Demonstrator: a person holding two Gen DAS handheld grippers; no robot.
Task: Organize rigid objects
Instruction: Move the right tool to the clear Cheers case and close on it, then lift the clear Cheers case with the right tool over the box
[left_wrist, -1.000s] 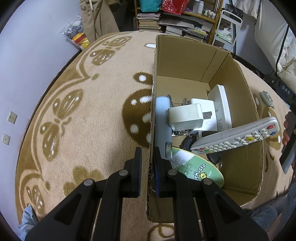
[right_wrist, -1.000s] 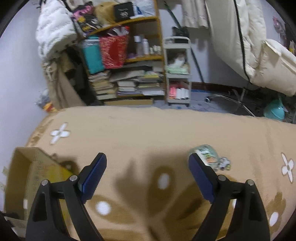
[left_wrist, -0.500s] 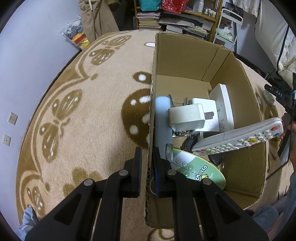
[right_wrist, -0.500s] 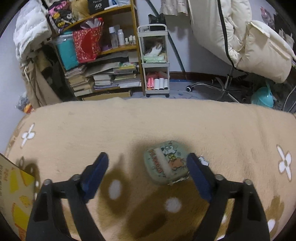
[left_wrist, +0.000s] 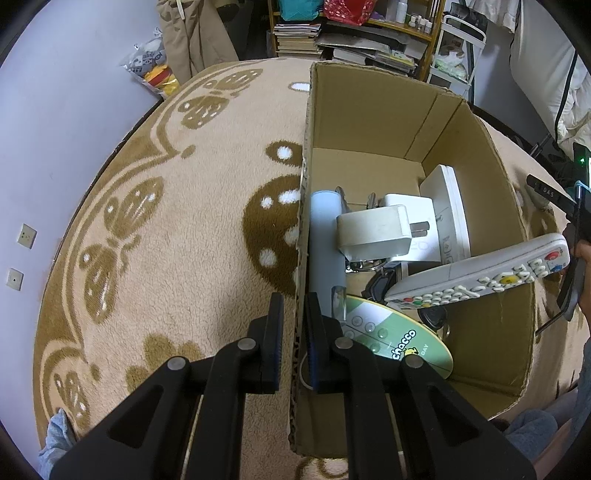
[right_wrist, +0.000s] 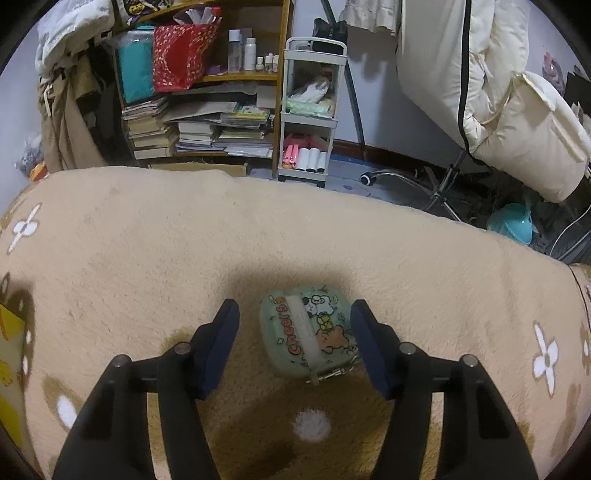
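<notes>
Pouch: small green case (right_wrist: 309, 334) with cartoon print and a pale strip down its middle, flat on the tan rug (right_wrist: 147, 240), keyring bits at its near end.
Right gripper: (right_wrist: 295, 325) pointed down over the pouch, one finger on each side; jaws have just been closing in, pouch between them, right pad just beside the pouch edge, left pad still apart from it. Not gripping.
Left gripper: (left_wrist: 293, 325) clamped tight on the left wall of the cardboard box (left_wrist: 369, 122), one finger outside, one inside.
Box contents: white remote (left_wrist: 480, 275) slanting up over the right wall; white charger block (left_wrist: 373, 230) with plug prongs; white flat device (left_wrist: 448, 210) standing on edge; pale grey tube (left_wrist: 325, 243) along the left wall; green oval card (left_wrist: 402, 347) printed "chocco"; dark keys underneath, hard to make out.
Box place: on the rug with brown butterfly pattern.
Person: a hand (left_wrist: 583, 254) at the right edge, partly cut off.
Background: wooden shelf (right_wrist: 207, 110) with stacked books, white trolley (right_wrist: 310, 110), cream coat (right_wrist: 498, 92) hanging.
</notes>
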